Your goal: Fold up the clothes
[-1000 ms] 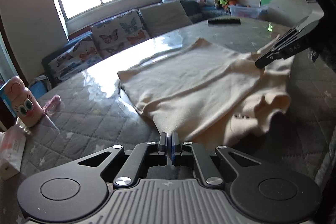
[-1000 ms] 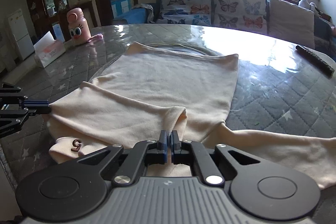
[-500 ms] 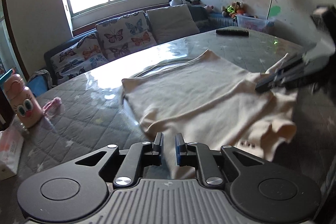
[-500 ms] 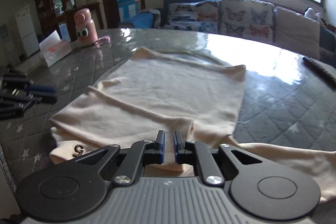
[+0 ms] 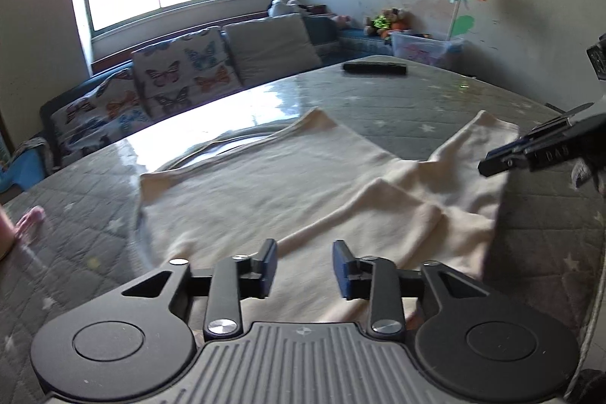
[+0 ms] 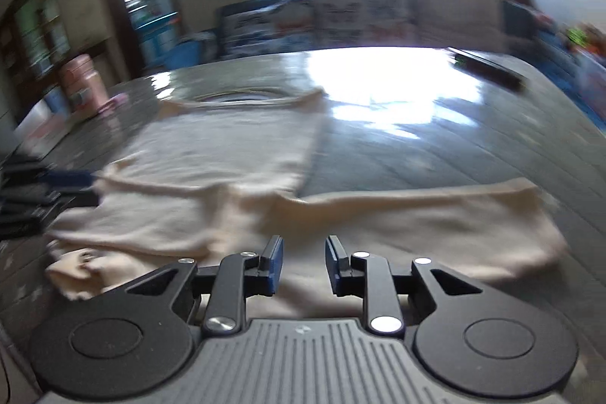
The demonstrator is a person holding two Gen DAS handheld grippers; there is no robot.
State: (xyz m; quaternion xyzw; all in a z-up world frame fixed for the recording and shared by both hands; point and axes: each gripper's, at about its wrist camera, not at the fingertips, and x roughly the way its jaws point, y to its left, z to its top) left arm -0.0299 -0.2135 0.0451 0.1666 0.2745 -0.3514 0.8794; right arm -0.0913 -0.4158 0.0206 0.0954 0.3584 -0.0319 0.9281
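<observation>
Since a second ago: both sets of jaws gone from pinched together to parted, cream cloth dropped out of them, both hands pulled back from the fold.
Left gripper [image 5: 304, 267]: jaws apart and opening, nothing between the blue pads [image 5: 269, 267], just hovering over the near edge of the cloth. Looks like a plain let-go after laying the sleeve down.
Right gripper [image 6: 304, 264]: same deal, jaws apart and opening, no fabric pinched. Very blurry view, so clearly swinging sideways. Also visible from the left wrist camera as a dark fingertip off at the right edge.
Cream sweater [image 5: 265, 192]: lying flat on the grey quilted table [image 5: 435, 101], hem end pointing toward the window. One sleeve [image 5: 401, 211] folded in across the body, which is probably why it got released right there.
Other sleeve [image 6: 435, 218]: stretched straight out to the right, not folded yet. Guessing that one's next, and the right hand seems headed that way.
Collar end [image 6: 75, 267]: bunched a bit at the near left corner, small dark mark on it, too blurry to read.
Table extras: black remote [image 5: 374, 67] at the far side, pink bottle [image 6: 81, 82] at the left, both well clear of the sweater so no snag risk.
Progress guess: about a third in, body still needs folding over.
</observation>
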